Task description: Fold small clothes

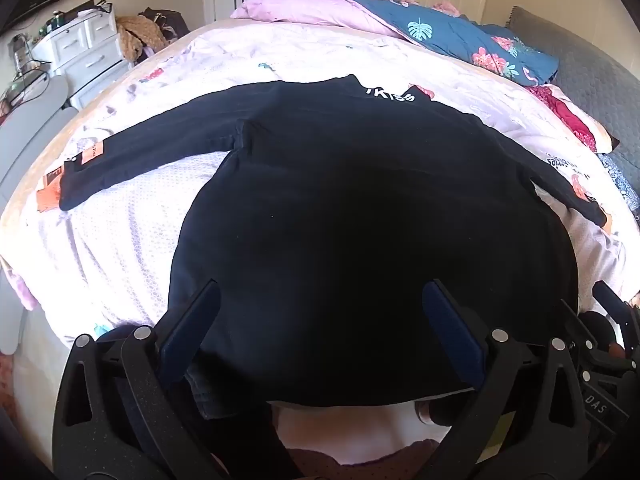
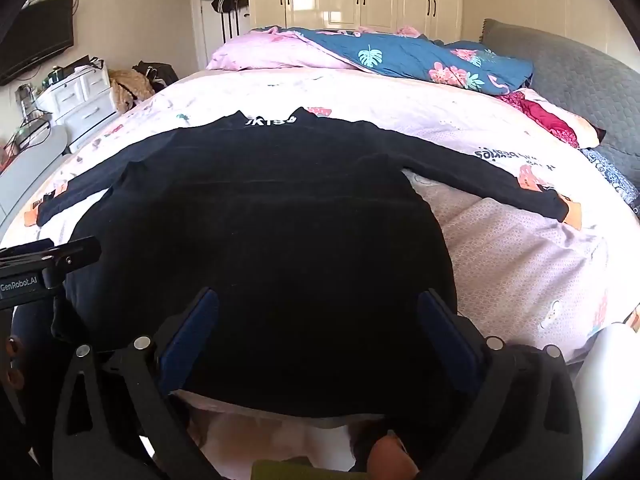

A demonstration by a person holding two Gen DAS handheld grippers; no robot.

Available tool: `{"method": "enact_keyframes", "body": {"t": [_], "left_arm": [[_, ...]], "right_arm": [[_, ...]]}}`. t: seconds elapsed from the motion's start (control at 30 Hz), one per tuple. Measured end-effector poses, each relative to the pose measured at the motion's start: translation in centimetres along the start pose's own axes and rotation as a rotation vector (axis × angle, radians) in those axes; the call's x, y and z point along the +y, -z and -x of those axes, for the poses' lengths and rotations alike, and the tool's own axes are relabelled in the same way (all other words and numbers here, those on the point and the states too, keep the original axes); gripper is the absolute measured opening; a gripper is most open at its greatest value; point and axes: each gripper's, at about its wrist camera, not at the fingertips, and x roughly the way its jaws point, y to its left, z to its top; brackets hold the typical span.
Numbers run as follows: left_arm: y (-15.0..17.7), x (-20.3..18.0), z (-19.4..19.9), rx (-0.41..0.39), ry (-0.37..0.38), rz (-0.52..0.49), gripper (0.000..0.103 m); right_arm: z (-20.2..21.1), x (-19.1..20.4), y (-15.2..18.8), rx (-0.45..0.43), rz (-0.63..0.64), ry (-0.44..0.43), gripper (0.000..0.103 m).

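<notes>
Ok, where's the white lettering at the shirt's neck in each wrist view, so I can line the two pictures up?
Left wrist view: the white lettering sits right of centre, near the top, on the collar of the black shirt.
Right wrist view: the white lettering sits left of centre, near the top, at the black shirt's far edge.
Shared landmark: the blue floral quilt lies beyond it at the far side of the bed.

My left gripper (image 1: 320,312) sits low in its frame, jaws spread wide, nothing pinched, tilted down. My right gripper (image 2: 318,316) is the same, low centre, jaws wide, angled down. Its body also shows at the left view's right edge.
</notes>
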Motion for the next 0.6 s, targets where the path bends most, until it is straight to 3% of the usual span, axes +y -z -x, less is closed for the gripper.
{"method": "enact_keyframes", "body": {"t": [0.6], "left_arm": [[0.3, -0.2, 0.1, 0.004, 0.002, -0.017, 0.095]], "right_arm": [[0.6, -0.5, 0.0, -0.017, 0.006, 0.042, 0.099]]}}
